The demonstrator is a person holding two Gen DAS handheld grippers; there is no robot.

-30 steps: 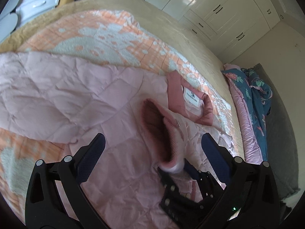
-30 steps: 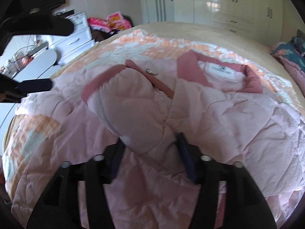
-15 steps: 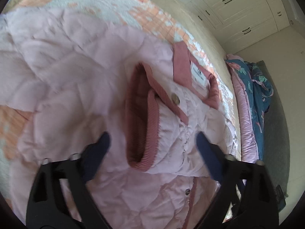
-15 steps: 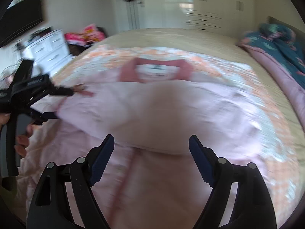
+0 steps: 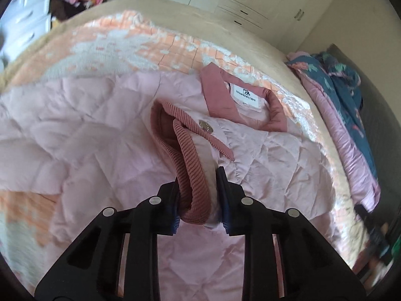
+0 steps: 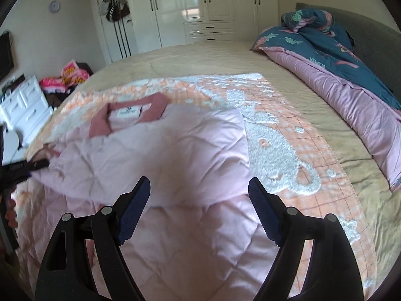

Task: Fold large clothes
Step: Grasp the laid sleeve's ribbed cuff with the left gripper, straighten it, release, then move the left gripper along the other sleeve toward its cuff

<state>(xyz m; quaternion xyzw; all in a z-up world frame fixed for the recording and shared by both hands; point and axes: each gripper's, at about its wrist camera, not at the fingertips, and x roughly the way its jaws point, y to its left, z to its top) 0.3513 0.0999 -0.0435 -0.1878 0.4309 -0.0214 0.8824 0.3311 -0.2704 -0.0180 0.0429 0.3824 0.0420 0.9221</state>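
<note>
My left tongs (image 5: 198,193), just closing, clenched the jacket (image 5: 263,155) cuff (image 5: 193,173); right tongs (image 6: 199,209) gaped; duvet (image 6: 333,75) lay far right on the bed (image 6: 200,57).

Home bedroom: big bed (image 6: 313,105) with beige cover, rolled-up floral duvet (image 6: 325,37) by grey headboard (image 6: 376,40), white built-in wardrobes (image 6: 205,2), white drawer chest (image 6: 22,105), bags hung on door (image 6: 114,5), clothes pile (image 6: 70,75).

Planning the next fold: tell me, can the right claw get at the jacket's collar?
Probably yes: the right claw is open over the jacket, and the collar lies uncovered ahead.
</note>
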